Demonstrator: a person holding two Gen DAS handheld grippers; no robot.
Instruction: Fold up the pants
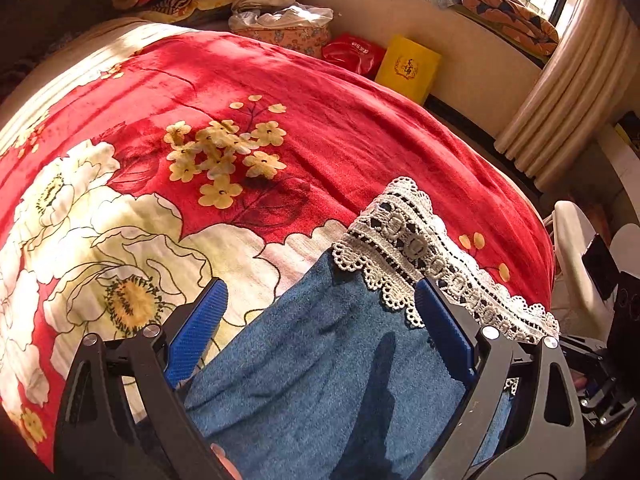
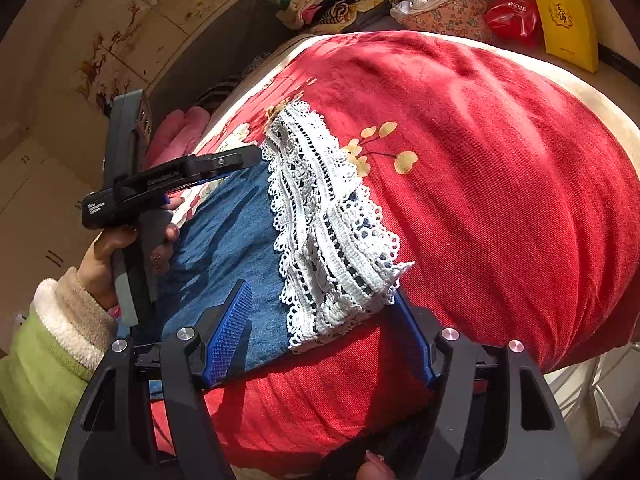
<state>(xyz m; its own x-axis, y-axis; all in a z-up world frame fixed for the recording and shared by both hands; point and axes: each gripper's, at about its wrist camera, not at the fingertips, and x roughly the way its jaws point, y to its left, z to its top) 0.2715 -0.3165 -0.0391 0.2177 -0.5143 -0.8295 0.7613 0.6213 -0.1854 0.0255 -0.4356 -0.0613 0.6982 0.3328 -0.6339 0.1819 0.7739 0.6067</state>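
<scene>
With both tongs, left [image 1: 320,320] and right [image 2: 320,332], spread wide and gripping nothing over the pants [image 1: 320,380] on the bed [image 1: 360,140], close each squarely on the near lace hem [image 2: 340,248] corners before lifting.

Open left hand-held gripper [image 1: 320,320], blue lace-hemmed pants [image 1: 344,368], red floral blanket [image 1: 360,128]

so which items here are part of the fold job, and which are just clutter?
Job:
blue pants
lace hem
left gripper, open
right gripper, open

Lying about:
yellow bag
red bag
floral box
clothes pile
red blanket underneath
</scene>
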